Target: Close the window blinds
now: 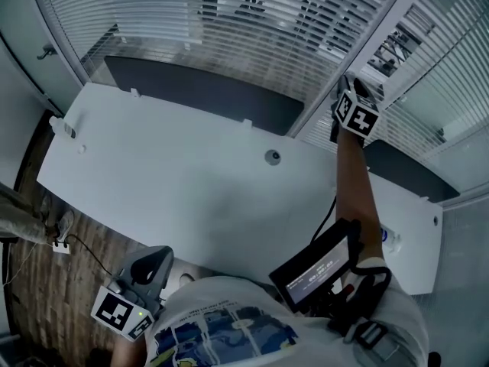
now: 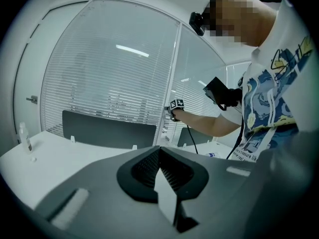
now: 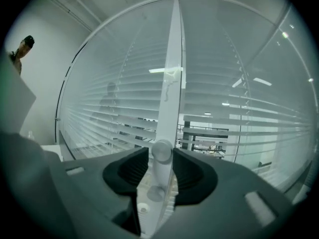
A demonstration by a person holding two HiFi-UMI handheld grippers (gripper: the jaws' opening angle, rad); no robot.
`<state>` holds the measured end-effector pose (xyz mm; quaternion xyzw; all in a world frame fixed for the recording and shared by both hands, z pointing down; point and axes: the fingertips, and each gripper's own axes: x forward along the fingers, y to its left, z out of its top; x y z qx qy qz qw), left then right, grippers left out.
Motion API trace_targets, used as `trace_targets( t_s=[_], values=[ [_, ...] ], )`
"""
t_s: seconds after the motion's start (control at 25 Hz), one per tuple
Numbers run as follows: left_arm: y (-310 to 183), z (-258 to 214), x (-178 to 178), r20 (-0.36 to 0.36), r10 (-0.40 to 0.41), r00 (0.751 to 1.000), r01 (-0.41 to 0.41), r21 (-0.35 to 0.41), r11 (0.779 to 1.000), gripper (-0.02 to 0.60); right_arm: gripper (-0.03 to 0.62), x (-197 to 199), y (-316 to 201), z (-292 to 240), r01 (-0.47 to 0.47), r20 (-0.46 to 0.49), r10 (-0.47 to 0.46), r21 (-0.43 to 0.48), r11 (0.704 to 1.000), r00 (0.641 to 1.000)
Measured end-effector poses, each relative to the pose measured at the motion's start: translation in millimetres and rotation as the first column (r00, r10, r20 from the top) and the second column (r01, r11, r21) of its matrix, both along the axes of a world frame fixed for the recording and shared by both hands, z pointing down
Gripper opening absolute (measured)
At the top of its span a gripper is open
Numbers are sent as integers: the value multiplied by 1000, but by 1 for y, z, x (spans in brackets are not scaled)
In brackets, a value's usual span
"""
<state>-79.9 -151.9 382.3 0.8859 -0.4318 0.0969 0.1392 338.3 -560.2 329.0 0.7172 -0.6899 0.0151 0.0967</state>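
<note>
Window blinds (image 1: 229, 21) hang behind the white desk (image 1: 176, 182), filling the glass on both sides of the frame post (image 3: 172, 83). Their slats lie flat enough that the lit room beyond shows through. Nothing of the closing appears done, as the slats are open across both panes.

You reach over the desk with your right gripper (image 3: 162, 159) to the post, where a round knob (image 3: 162, 150), seemingly the blinds' control, stands between its fingers. They are spread wide on either side of it and do not look clamped on it. Your left gripper (image 2: 159, 156) hangs low at your side, off the near edge of the desk, its fingers together with nothing between them.

What remains, by the look of it, is the whole job. You have to take hold of the knob and turn it until the slats tip over and shut out the view, then probably see to the pane right of the post as well.
</note>
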Motion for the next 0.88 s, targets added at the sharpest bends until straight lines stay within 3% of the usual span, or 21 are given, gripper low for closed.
trace_targets(
  t_s=[0.2,0.36,0.48,0.56,0.64,0.72,0.88],
  values=[
    [3,3,-4,0,-22,1000,22,-11,1000,5,140,2,-6,-5,-40,41,39,14,999,998],
    [5,6,-9,-3,-43,999,43,-14,999,5,137,3,-7,-3,-94,10,95,-10,995,995],
    [6,8,-13,-6,-51,999,51,-14,999,5,130,0,-6,-2,-133,-90,130,-26,991,987],
    [9,10,-13,-10,-56,998,56,-14,998,5,127,-5,-6,-2,-147,-241,132,-43,988,961],
    [11,11,-13,-12,-58,998,58,-15,998,5,124,-6,-6,-2,-168,-426,128,-57,984,896],
    [12,11,-12,-13,-57,998,57,-14,998,5,123,-4,-7,0,-197,-590,125,-59,979,797],
    [13,12,-10,-15,-54,998,54,-15,998,5,121,-1,-13,8,-246,-872,91,-35,969,481]
  ],
)
